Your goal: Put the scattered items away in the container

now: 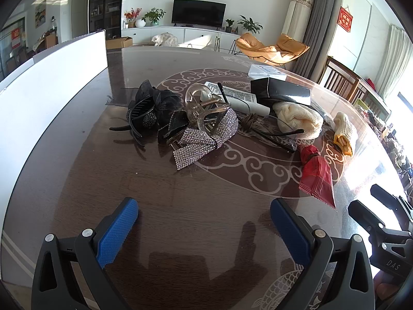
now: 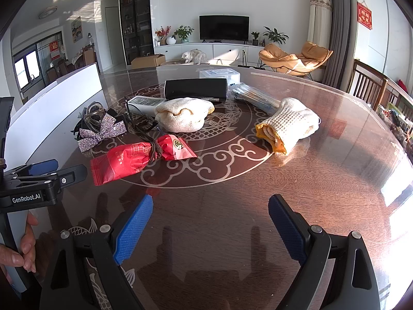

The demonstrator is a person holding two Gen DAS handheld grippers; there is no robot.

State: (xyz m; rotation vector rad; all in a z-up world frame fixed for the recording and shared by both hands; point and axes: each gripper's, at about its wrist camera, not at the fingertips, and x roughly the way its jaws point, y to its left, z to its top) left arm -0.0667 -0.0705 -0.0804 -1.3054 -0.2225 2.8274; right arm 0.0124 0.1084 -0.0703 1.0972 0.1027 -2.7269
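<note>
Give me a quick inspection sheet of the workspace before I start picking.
Surface: glossy dark table with pale scroll inlay, sun glare at right.
Job's things: rhinestone bow, clear claw clip, black hair clips, red snack packet, cream knit item, rolled cream and orange glove, black box, all loose on the table; white container at left.
Clutter: printed tube, clear lidded box, wrapped bundle.
Grippers: left gripper and right gripper both open, empty, above bare table.
Cables: nothing seen.
Surroundings: living room, TV, orange chairs, cat on the floor.
</note>
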